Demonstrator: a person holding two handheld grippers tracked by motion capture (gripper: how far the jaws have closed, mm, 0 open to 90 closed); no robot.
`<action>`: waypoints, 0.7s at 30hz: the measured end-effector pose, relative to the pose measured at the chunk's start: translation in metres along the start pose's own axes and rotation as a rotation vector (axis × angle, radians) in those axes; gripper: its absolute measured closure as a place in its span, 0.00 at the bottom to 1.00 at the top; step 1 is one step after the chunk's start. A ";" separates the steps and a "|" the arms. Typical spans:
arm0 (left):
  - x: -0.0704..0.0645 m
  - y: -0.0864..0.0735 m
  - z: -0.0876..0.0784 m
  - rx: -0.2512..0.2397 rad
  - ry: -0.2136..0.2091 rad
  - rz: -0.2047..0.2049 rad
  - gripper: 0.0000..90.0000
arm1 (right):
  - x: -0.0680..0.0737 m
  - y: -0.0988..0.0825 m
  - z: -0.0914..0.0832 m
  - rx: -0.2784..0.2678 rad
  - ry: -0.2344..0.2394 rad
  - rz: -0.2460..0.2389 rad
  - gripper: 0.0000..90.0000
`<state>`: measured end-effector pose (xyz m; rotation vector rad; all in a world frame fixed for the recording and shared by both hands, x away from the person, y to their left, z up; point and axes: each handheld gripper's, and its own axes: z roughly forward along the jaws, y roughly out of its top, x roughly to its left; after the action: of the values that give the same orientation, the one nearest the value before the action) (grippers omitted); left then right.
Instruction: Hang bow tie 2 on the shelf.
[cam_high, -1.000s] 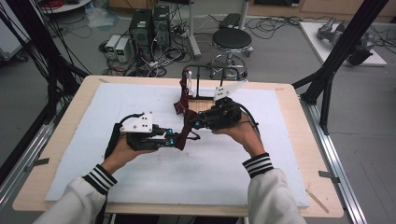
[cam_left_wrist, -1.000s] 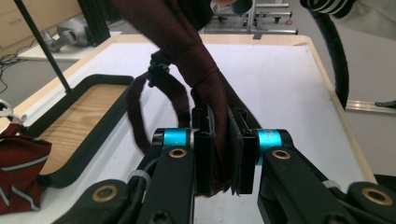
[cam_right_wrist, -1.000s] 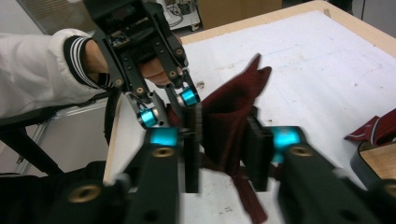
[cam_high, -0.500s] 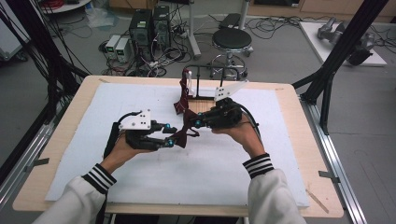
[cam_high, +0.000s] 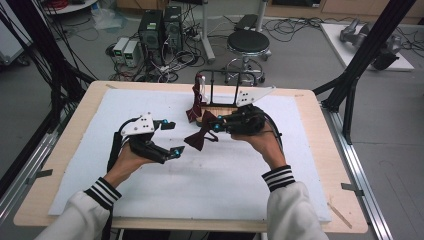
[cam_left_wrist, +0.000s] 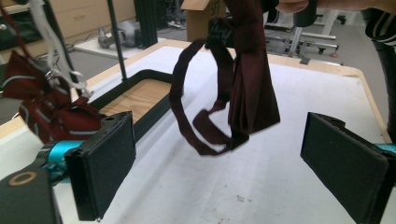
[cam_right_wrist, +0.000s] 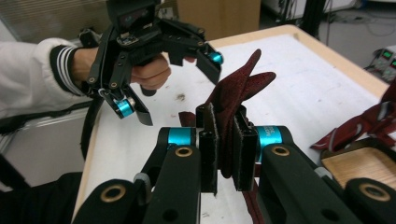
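Note:
A dark red bow tie (cam_high: 200, 138) with a looped strap (cam_left_wrist: 180, 102) hangs from my right gripper (cam_high: 216, 125), which is shut on its fabric (cam_right_wrist: 238, 88) above the middle of the white mat. In the right gripper view the pads (cam_right_wrist: 208, 140) pinch the cloth. My left gripper (cam_high: 172, 137) sits just left of the tie; its jaws have just been opening and now stand wide. The tie (cam_left_wrist: 250, 93) hangs ahead of its pads (cam_left_wrist: 105, 161), touching neither.
A small black-framed rack (cam_high: 222, 82) with a wooden base (cam_left_wrist: 135, 95) stands at the back of the mat, with other dark red ties (cam_high: 195, 107) hanging and piled on it (cam_left_wrist: 51, 119). The white mat (cam_high: 215, 175) covers the wooden table (cam_high: 67, 150).
The left gripper's jaws went from shut at the bow tie to wide open and drew back a little to the left. The right gripper keeps holding the tie.

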<state>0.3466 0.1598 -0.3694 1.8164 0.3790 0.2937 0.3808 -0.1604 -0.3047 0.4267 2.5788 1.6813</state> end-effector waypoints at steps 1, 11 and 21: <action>0.001 -0.002 -0.002 -0.006 0.004 -0.007 0.12 | 0.000 0.000 -0.001 -0.009 -0.011 -0.003 0.93; 0.005 -0.030 -0.036 -0.041 0.132 -0.056 0.12 | -0.005 0.001 -0.015 -0.109 -0.131 0.004 0.93; 0.005 -0.051 -0.062 -0.061 0.215 -0.073 0.12 | -0.009 0.001 -0.023 -0.192 -0.229 0.001 0.93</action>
<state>0.3216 0.2288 -0.4021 1.7119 0.5793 0.4462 0.3855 -0.1824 -0.2954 0.5722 2.2353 1.7452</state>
